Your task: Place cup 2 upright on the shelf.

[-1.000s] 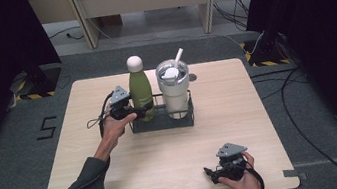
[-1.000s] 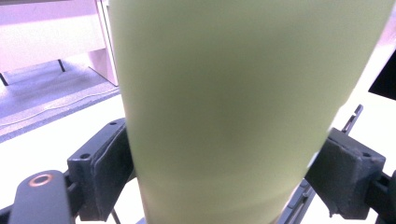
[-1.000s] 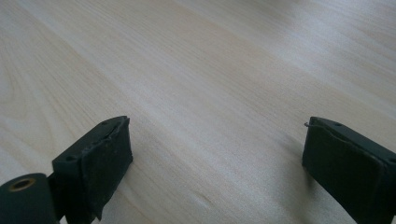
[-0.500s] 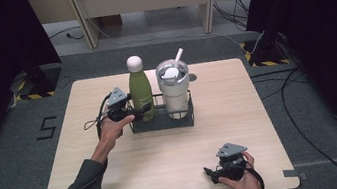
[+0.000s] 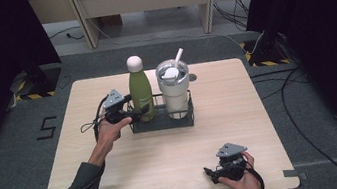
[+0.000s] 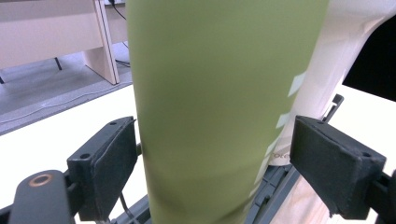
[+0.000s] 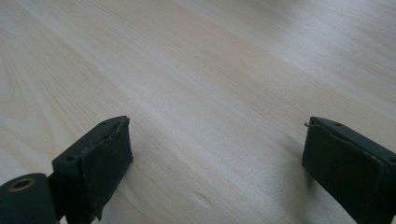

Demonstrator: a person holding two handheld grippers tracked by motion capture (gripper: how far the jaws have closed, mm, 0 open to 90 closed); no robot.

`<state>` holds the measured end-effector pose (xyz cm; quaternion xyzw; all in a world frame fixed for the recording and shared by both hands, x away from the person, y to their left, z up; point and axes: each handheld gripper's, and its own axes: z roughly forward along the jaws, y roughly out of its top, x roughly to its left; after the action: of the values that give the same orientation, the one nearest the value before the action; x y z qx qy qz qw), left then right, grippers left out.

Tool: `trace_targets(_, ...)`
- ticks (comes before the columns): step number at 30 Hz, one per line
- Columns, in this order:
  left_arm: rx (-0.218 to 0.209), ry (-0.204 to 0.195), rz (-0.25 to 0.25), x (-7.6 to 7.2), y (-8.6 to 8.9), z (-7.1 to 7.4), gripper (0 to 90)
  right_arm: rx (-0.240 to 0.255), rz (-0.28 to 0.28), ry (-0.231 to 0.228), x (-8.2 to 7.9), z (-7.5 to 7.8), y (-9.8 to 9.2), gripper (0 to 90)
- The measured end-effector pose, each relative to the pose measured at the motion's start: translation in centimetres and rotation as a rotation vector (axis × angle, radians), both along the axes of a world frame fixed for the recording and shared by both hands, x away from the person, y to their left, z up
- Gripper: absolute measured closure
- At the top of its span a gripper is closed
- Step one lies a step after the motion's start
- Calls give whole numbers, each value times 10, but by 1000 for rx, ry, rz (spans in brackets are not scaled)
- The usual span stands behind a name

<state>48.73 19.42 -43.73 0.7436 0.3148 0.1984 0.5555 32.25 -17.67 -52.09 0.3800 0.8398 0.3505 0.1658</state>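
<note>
A tall green bottle (image 5: 140, 92) with a white cap stands in a black wire rack (image 5: 163, 121) at the table's middle back. Beside it in the rack stands a white tumbler (image 5: 175, 93) with a lid and straw. My left gripper (image 5: 140, 112) reaches in from the left at the bottle's lower part. In the left gripper view the green bottle (image 6: 210, 93) stands between the jaws of the left gripper (image 6: 215, 158), which is open; the left pad (image 6: 109, 163) lies against it and the right pad (image 6: 331, 163) is just clear. My right gripper (image 5: 211, 174) rests open near the front edge, its jaws over bare wood (image 7: 219, 163).
The light wooden table (image 5: 240, 114) has free surface in front of the rack and on both sides. A small round disc (image 5: 191, 77) lies behind the tumbler. Cables trail on the floor at the right, and desk legs stand beyond the far edge.
</note>
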Motion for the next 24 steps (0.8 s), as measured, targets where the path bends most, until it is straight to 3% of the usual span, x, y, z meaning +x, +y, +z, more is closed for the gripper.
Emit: trace_targets(24, -6, 16, -16, -16, 14, 4, 148, 2, 1, 2, 0, 0, 0, 86)
